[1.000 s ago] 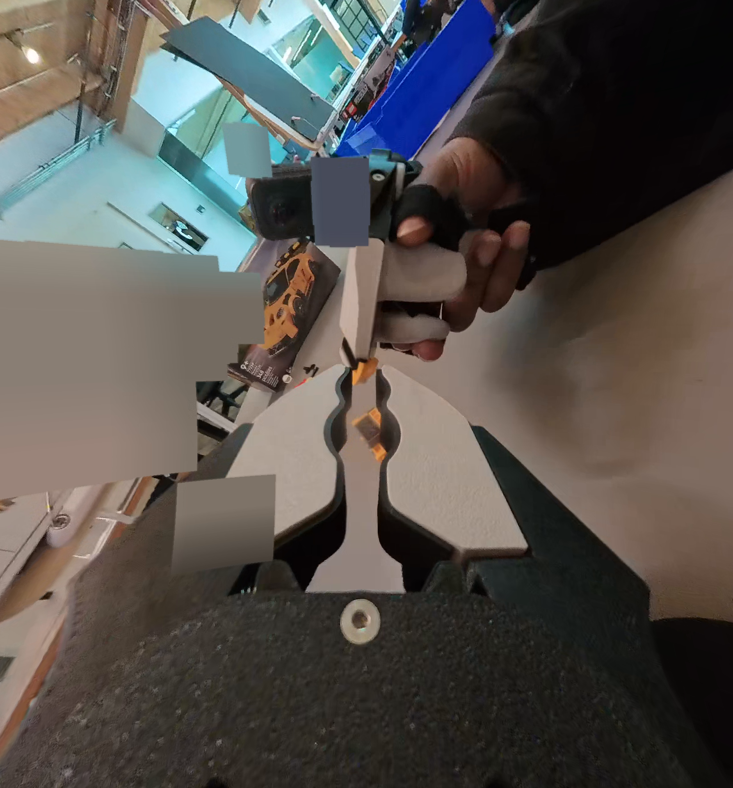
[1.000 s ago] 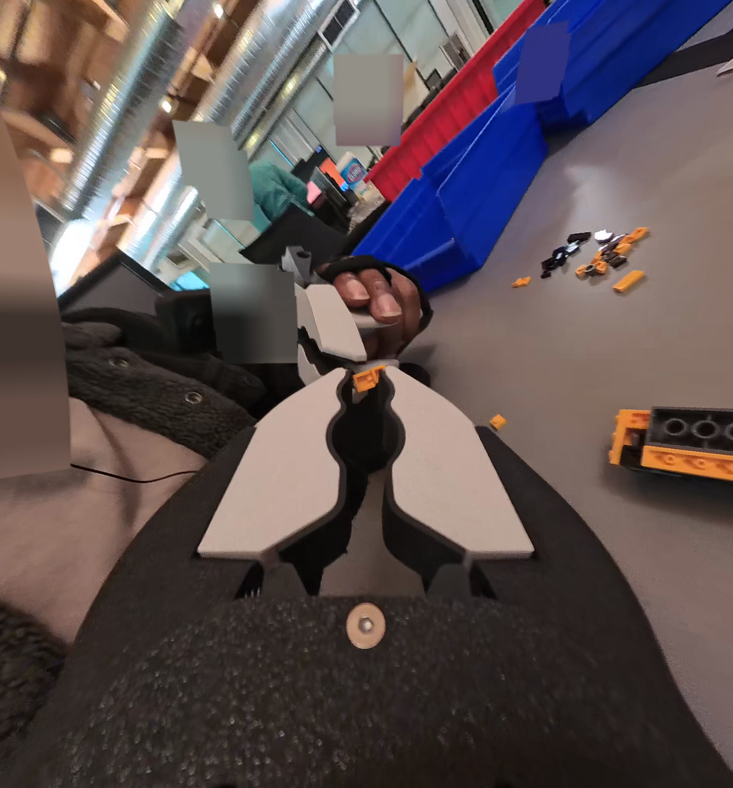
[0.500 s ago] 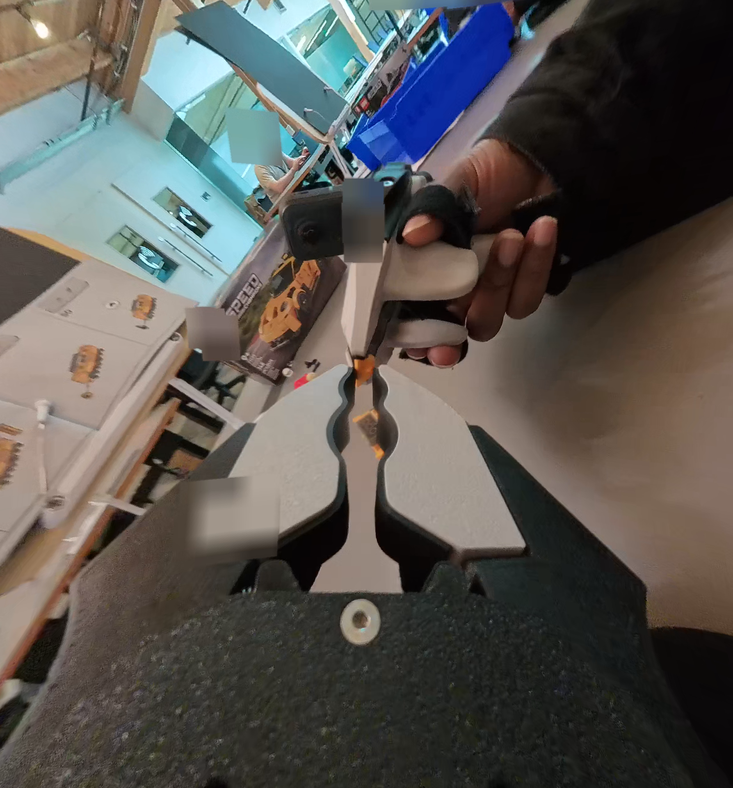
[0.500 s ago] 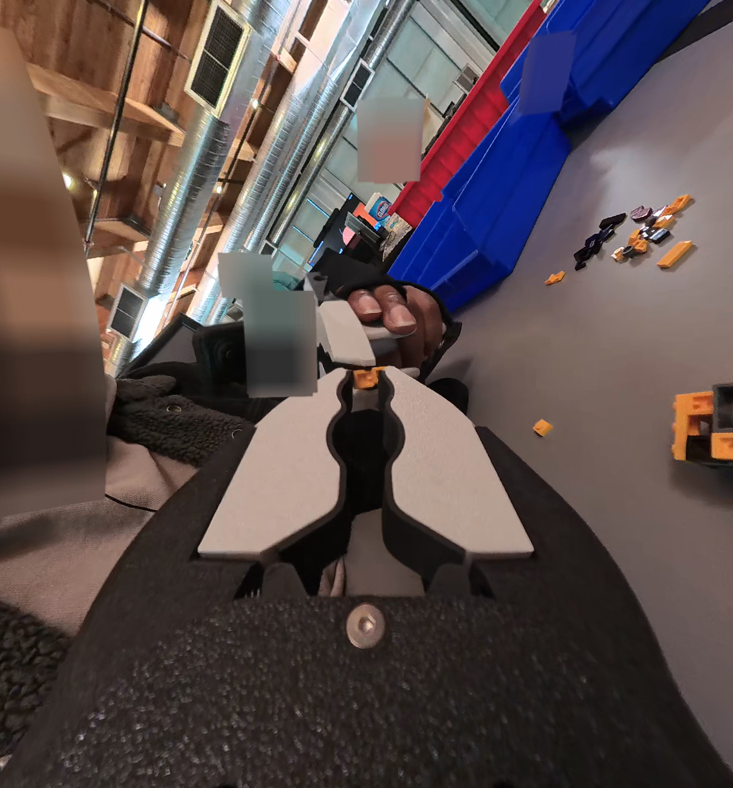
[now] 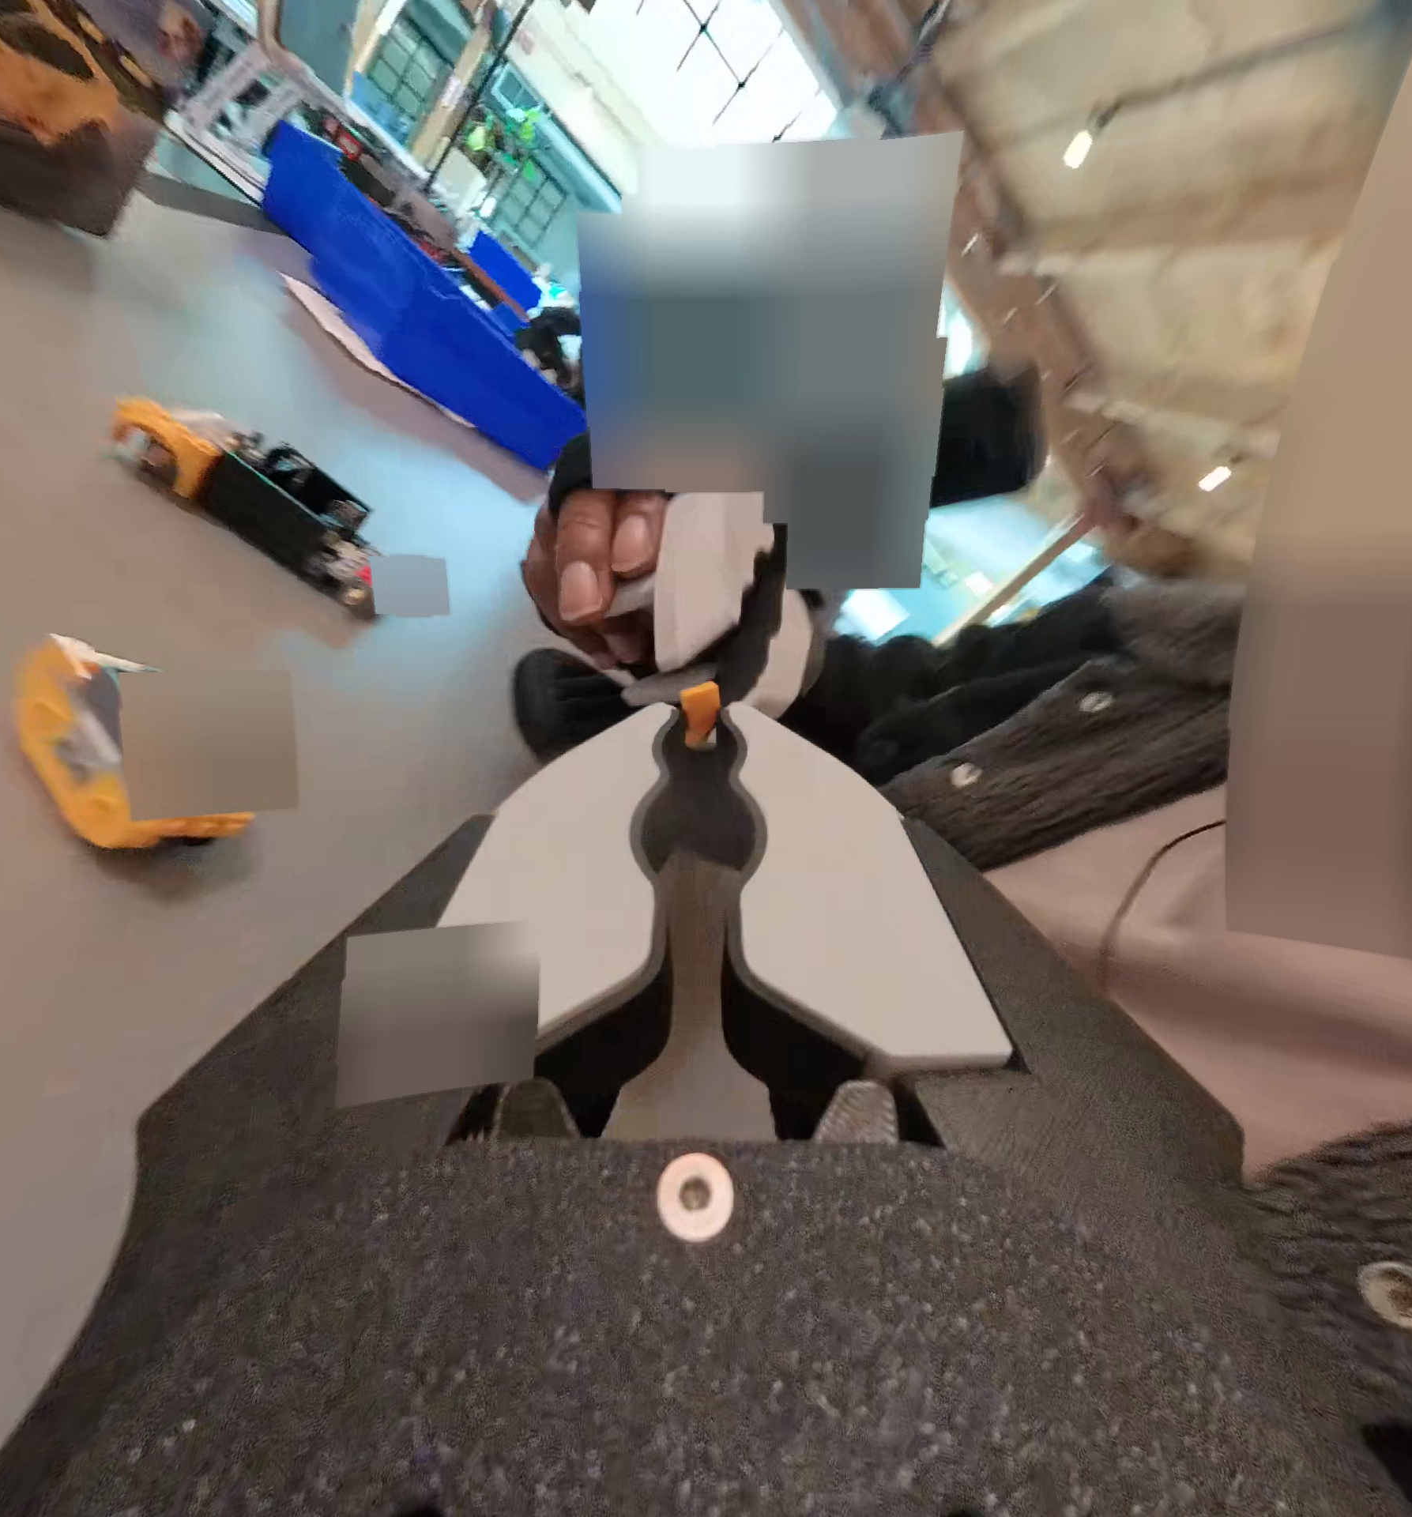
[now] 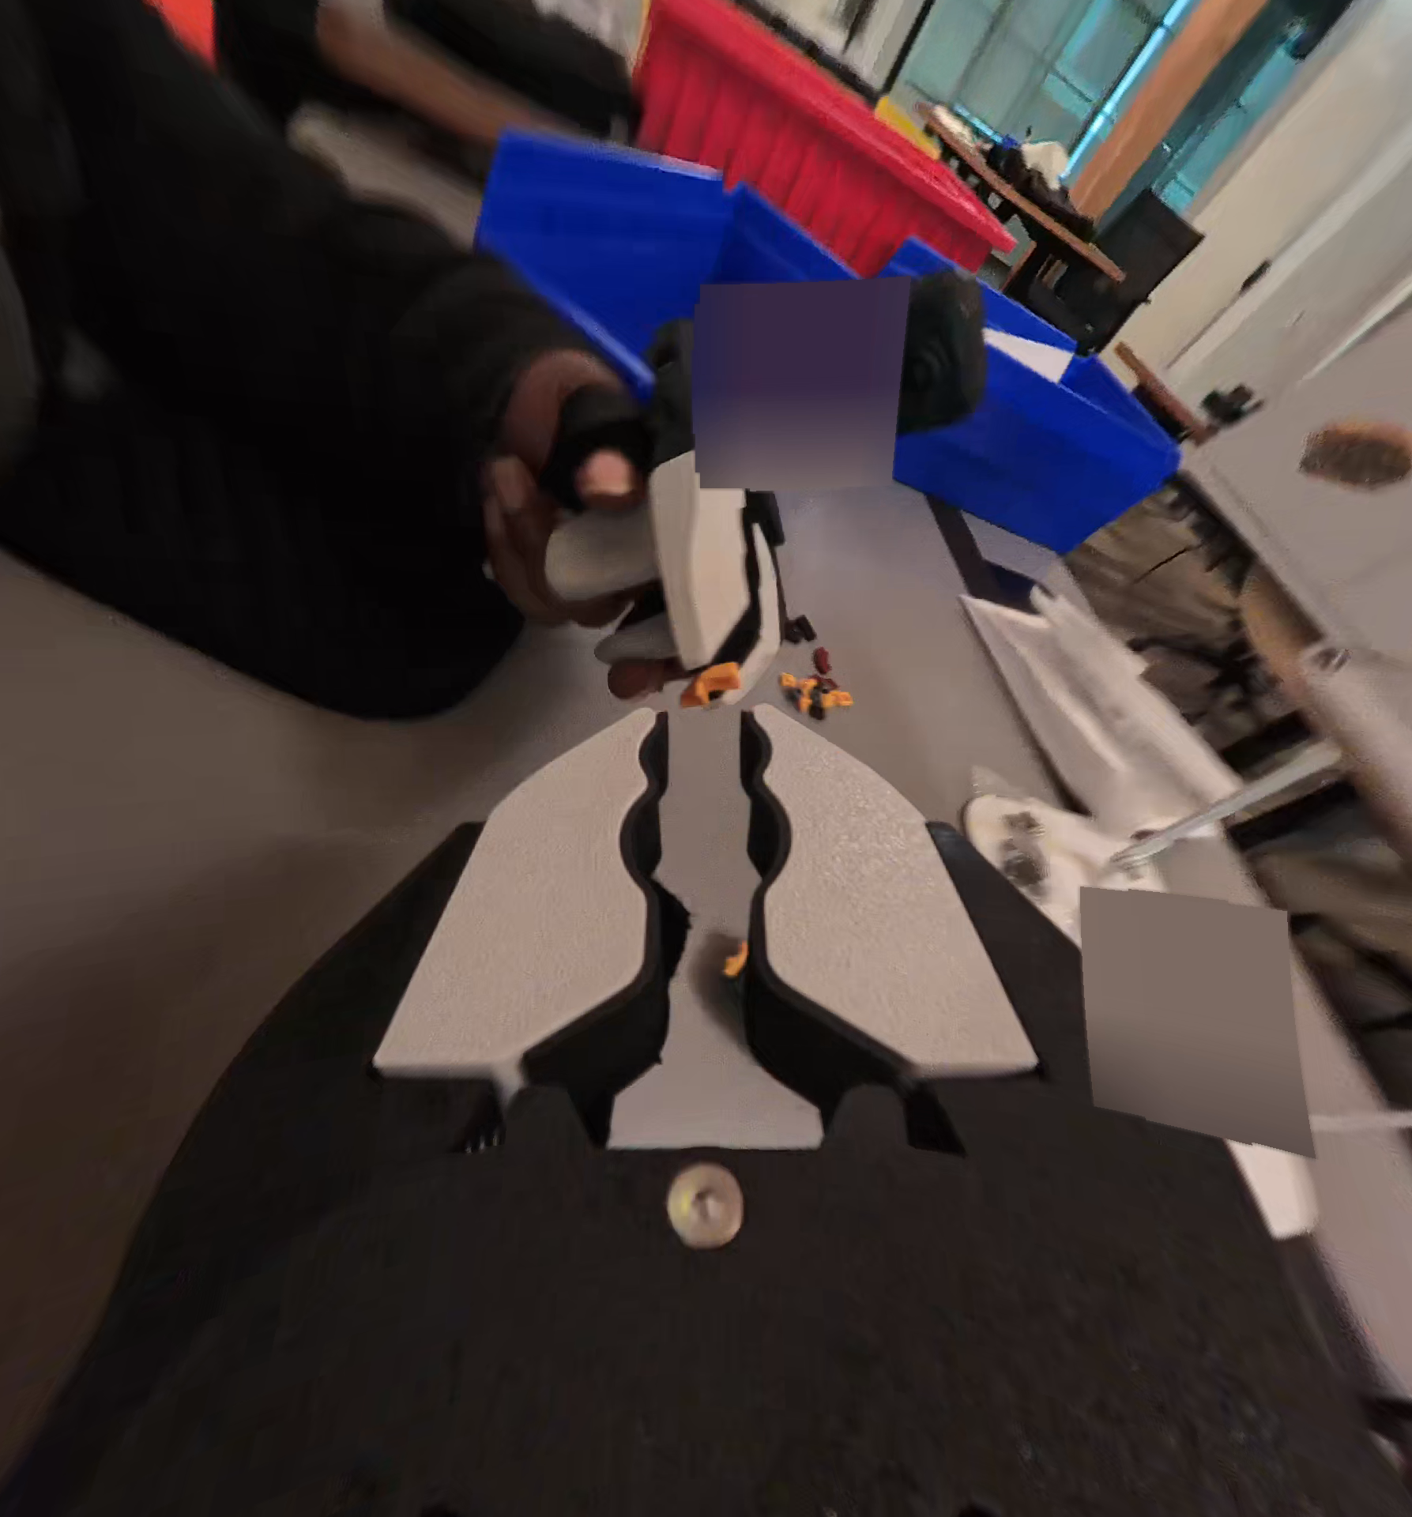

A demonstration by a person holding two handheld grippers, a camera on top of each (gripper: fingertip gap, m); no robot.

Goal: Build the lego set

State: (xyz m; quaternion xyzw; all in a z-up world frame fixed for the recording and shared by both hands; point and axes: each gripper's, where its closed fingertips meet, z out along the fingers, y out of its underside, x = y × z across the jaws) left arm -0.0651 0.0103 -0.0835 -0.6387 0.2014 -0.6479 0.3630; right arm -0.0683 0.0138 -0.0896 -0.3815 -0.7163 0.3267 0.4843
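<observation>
Lego build, partly assembled in black and orange [image 5: 251,501], lies on the grey tabletop [image 5: 70,944] to the left in the left wrist view, with a separate orange body section [image 5: 70,755] nearer the camera. Off the tabletop, the left hand-held gripper [image 5: 698,726] is pressed together at its tips, pinching a small orange piece [image 5: 698,714]. The right hand-held gripper [image 6: 702,722] faces it, fingers spread and holding nothing, just short of that piece. Between those spread fingers a tiny orange piece [image 6: 735,956] shows on the tabletop. Loose orange and dark pieces [image 6: 813,694] lie beyond, near blue bins [image 6: 1014,427].
</observation>
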